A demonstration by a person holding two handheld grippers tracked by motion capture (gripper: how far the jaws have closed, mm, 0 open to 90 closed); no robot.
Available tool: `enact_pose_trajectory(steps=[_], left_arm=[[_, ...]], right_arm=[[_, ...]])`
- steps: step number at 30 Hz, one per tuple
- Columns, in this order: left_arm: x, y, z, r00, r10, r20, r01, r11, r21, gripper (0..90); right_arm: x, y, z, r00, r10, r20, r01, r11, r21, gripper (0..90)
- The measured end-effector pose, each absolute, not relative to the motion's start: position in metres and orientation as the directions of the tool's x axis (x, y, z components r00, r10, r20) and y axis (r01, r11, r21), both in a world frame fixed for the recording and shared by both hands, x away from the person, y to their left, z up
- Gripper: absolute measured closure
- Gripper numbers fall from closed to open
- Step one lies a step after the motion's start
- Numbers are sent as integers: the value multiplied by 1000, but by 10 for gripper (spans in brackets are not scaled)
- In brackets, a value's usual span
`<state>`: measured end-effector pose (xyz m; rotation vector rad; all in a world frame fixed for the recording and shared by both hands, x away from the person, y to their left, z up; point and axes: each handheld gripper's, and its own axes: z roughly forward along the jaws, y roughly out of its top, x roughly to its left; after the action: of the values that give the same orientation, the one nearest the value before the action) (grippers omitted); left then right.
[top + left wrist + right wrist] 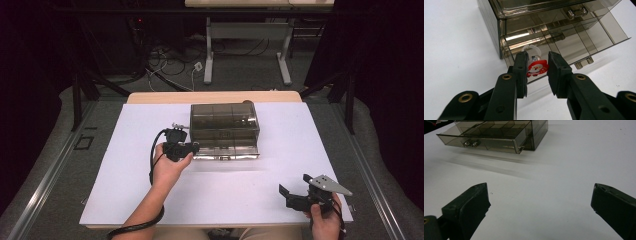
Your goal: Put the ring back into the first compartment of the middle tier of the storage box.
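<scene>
A small red Santa charm (537,68) is pinched between the jaws of the left gripper (537,71), just above the open drawer (584,41) of the smoky plastic drawer box (224,120). The right gripper (295,190) is held with jaws spread wide and empty, well apart from the box, near the white mat's (125,185) front edge.
</scene>
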<state>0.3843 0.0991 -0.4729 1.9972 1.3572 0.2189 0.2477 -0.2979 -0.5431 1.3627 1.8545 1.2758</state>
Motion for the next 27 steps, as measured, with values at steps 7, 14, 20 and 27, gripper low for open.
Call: enact_pose_trajectory(steps=[7, 14, 20, 27], left_arm=[[389, 94, -476, 428, 872, -236, 754, -201, 625, 696], [394, 89, -481, 426, 873, -235, 758, -203, 619, 696], [396, 84, -486, 416, 877, -239, 765, -196, 613, 696], [400, 80, -491, 418, 873, -252, 772, -195, 605, 696]], right_arm=[[248, -298, -543, -369, 921, 126, 446, 56, 893, 12], [248, -298, -543, -371, 920, 126, 447, 58, 893, 13], [248, -298, -543, -371, 920, 126, 448, 58, 892, 13], [248, -298, -543, -370, 920, 128, 450, 57, 891, 13]])
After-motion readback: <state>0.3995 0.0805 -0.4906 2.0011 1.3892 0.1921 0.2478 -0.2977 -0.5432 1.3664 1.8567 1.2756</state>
